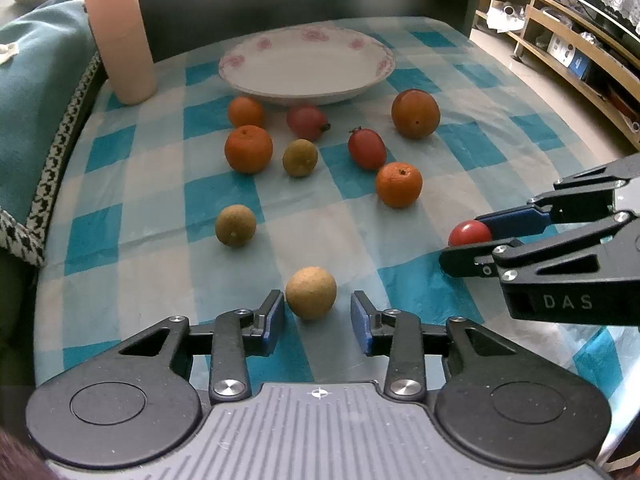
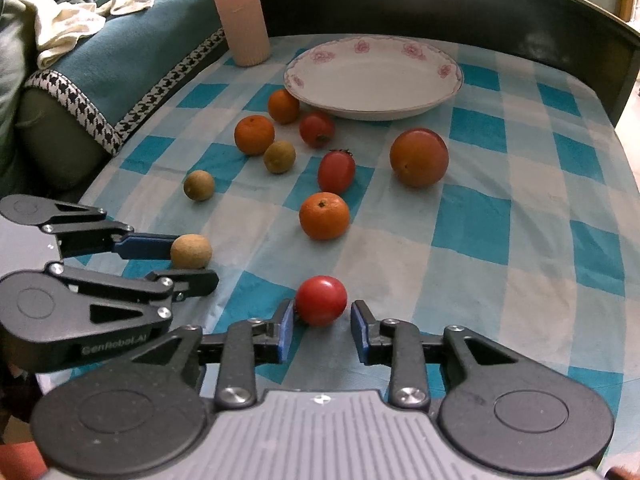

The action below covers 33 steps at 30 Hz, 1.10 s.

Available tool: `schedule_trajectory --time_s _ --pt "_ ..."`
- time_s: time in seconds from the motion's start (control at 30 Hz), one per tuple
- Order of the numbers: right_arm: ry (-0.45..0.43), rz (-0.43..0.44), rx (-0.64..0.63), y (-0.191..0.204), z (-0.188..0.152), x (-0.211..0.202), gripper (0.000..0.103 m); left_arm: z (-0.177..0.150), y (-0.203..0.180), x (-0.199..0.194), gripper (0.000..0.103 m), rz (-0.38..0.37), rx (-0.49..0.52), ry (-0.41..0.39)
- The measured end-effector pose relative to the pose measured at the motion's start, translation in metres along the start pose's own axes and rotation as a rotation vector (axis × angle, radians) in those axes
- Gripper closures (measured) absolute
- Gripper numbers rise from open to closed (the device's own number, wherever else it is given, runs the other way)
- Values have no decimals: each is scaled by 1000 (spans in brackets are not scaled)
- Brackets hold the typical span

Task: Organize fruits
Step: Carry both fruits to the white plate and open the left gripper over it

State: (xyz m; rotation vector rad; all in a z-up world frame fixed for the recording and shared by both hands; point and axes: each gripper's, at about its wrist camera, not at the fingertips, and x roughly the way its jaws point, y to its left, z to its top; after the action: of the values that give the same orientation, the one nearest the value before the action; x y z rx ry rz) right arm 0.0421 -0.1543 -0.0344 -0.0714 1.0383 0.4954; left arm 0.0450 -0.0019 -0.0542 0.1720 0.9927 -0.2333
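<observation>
My left gripper [image 1: 318, 314] is open, its fingers on either side of a tan round longan [image 1: 311, 293] on the checked cloth; a gap shows on each side. It also shows in the right wrist view [image 2: 191, 251]. My right gripper [image 2: 322, 322] is open around a red cherry tomato [image 2: 321, 300], also seen in the left wrist view [image 1: 470, 233]. A white floral plate [image 1: 360, 46] stands empty at the back. Oranges [image 1: 248, 149], red tomatoes [image 1: 366, 149] and more longans [image 1: 235, 225] lie between the plate and the grippers.
A tall pink ribbed cylinder [image 1: 118, 32] stands at the back left beside the plate. A teal cushion with houndstooth trim [image 1: 36, 92] borders the table's left edge. A dark raised wall [image 2: 440, 4] runs behind the plate. Wooden shelves [image 1: 560, 40] stand to the right.
</observation>
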Motion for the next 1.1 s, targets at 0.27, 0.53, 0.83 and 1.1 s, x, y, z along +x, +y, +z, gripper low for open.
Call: schedule_trajectory --time_s 0.27,0.53,0.83,1.1 --pt "-3 -33 -9 2 5 1 55 2 -2 -2 71 -5 0 22" --pt "13 -53 -26 6 4 -4 60 7 -1 1 71 -16 -14 36" --pt "15 -61 -30 7 1 -2 60 10 5 1 71 -49 -40 1" --pt "-15 -61 -6 2 4 -9 60 28 2 -9 71 -93 -53 -51"
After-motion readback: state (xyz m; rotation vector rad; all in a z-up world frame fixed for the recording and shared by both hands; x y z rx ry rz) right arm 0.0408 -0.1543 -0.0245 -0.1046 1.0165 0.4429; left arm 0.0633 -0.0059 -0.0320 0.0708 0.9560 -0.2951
